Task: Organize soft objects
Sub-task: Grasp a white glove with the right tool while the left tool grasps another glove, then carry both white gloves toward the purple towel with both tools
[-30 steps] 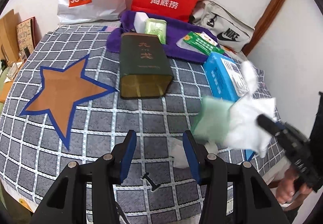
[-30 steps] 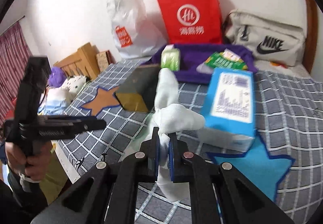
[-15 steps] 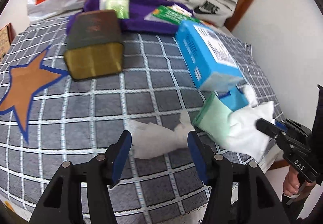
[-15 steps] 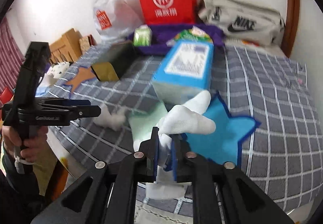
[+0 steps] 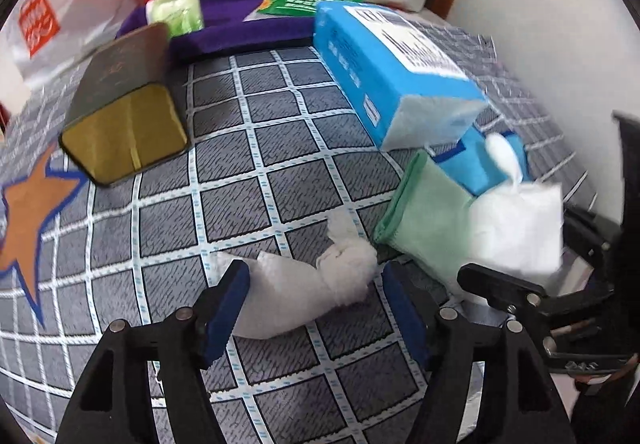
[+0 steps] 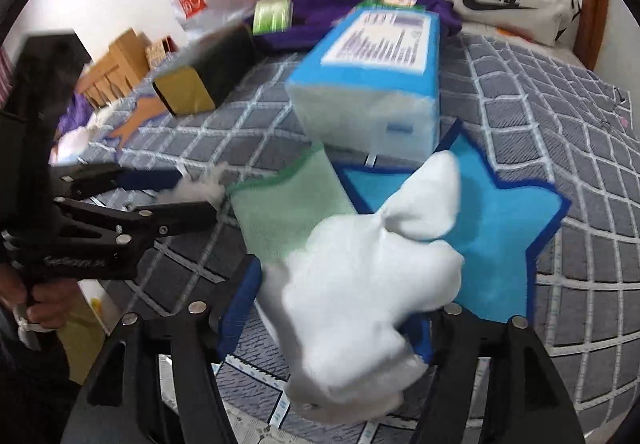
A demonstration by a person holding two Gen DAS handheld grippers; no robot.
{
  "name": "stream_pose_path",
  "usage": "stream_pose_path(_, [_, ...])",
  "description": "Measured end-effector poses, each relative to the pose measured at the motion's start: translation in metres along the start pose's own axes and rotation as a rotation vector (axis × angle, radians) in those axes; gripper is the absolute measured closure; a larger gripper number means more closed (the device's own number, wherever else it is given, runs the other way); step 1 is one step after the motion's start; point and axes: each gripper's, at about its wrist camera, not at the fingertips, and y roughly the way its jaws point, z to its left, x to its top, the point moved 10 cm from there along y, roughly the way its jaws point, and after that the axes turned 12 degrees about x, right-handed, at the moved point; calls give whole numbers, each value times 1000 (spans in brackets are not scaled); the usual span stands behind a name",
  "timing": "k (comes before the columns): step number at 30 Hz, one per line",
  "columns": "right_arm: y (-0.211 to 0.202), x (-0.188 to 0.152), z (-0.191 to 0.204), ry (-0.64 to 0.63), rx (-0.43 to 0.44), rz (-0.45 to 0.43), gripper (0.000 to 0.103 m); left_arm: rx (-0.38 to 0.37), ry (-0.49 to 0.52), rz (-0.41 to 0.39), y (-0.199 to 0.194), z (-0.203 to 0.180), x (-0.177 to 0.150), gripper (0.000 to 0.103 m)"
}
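Where my right tool (image 6: pixel 332 308) clamped the white sock (image 6: pixel 360 284) a second ago, it is opening; my left tool (image 5: pixel 314 302), opening, straddles the second sock (image 5: pixel 308 284) at the bed's (image 5: pixel 248 172) near edge.

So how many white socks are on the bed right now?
2: one white sock lies between the left claw's fingers, the other between the right claw's, beside the green cloth. Others may be hidden.

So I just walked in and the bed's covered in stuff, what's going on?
A person is sorting soft things with a hand-held gripper in each hand. The right hand-held gripper is opening around a white sock beside the green cloth. The left hand-held gripper is opening over another white sock on the blanket.
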Motion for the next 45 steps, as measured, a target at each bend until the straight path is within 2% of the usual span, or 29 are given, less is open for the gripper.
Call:
stream_pose_path(2, [3, 0, 2, -7, 0, 0, 22, 12, 7, -11, 0, 0, 1, 36])
stream_pose_path(5, [5, 0, 3, -36, -29, -3, 21, 2, -18, -23, 0, 4, 3, 39])
stream_pose_path(7, [4, 1, 1, -43, -59, -15, 28, 11, -31, -29, 0, 10, 5, 52])
stream_pose_path(9, [3, 3, -3, -52, -101, -24, 44, 9, -57, -23, 0, 19, 6, 62])
stream_pose_path(11, [3, 4, -3, -60, -120, -28, 55, 4, -89, -15, 1, 26, 8, 73])
stream_pose_path(12, [2, 5, -4, -57, -115, -28, 67, -1, -102, -12, 2, 29, 9, 78])
stream_pose_path(14, [1, 7, -4, -44, -101, -25, 85, -41, -137, -4, 2, 33, 10, 79])
stream_pose_path(17, [1, 8, -4, -36, -98, -16, 92, -62, -173, -3, -1, 41, 11, 80])
stream_pose_path(23, [-14, 21, 2, -37, -100, -39, 94, -56, -199, -32, -17, 53, 20, 80])
stream_pose_path(34, [-62, 79, 30, -97, -89, -175, 94, -48, -241, -114, -54, 72, 57, 80])
stream_pose_path(45, [-76, 120, 48, -171, -60, -226, 95, -44, -261, -179, -82, 80, 92, 80])
